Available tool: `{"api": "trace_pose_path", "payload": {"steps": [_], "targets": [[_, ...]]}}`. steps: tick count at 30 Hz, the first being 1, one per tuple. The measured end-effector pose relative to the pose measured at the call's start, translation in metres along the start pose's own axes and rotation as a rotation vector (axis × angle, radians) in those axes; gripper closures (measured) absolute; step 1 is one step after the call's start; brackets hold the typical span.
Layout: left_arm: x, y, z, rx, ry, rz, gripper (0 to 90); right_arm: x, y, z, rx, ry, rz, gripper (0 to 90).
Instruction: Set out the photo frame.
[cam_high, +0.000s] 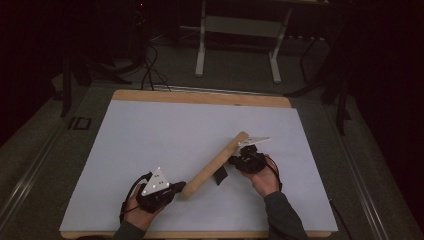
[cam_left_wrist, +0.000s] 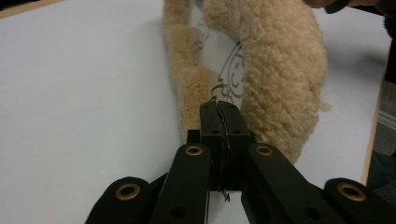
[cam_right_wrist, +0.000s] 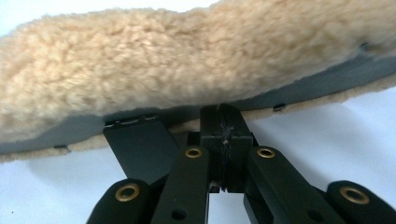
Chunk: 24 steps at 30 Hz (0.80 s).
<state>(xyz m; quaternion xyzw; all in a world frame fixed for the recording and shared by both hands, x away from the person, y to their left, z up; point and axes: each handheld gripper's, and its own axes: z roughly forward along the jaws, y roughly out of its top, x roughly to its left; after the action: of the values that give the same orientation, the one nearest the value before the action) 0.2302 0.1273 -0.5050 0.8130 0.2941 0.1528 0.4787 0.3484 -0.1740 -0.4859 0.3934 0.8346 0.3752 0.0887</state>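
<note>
High view: a tan fleece pad lies rolled, slanting across the white tabletop, between the left gripper at its near end and the right gripper beside its far half.

Left gripper view: jaws clenched on the fleece pad's edge.

Right gripper view: jaws clenched on the pad's grey underside edge.

Both my claws clamped tight: left claw low near me, right claw further out, forearms angled inward.
</note>
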Motion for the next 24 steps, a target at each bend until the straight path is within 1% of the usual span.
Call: {"api": "trace_pose_path", "payload": {"steps": [6, 18, 24], "targets": [[-0.006, 0.001, 0.004, 0.000, -0.029, 0.013, 90.0, 0.002, 0.002, 0.002, 0.003, 0.006, -0.001, 89.2], [-0.015, 0.002, 0.012, -0.009, -0.075, 0.010, 90.0, 0.005, 0.004, 0.005, 0.008, 0.016, -0.010, 89.3], [-0.020, 0.003, 0.016, -0.010, -0.094, 0.017, 90.0, 0.007, 0.006, 0.007, 0.011, 0.022, -0.012, 89.3]]}}
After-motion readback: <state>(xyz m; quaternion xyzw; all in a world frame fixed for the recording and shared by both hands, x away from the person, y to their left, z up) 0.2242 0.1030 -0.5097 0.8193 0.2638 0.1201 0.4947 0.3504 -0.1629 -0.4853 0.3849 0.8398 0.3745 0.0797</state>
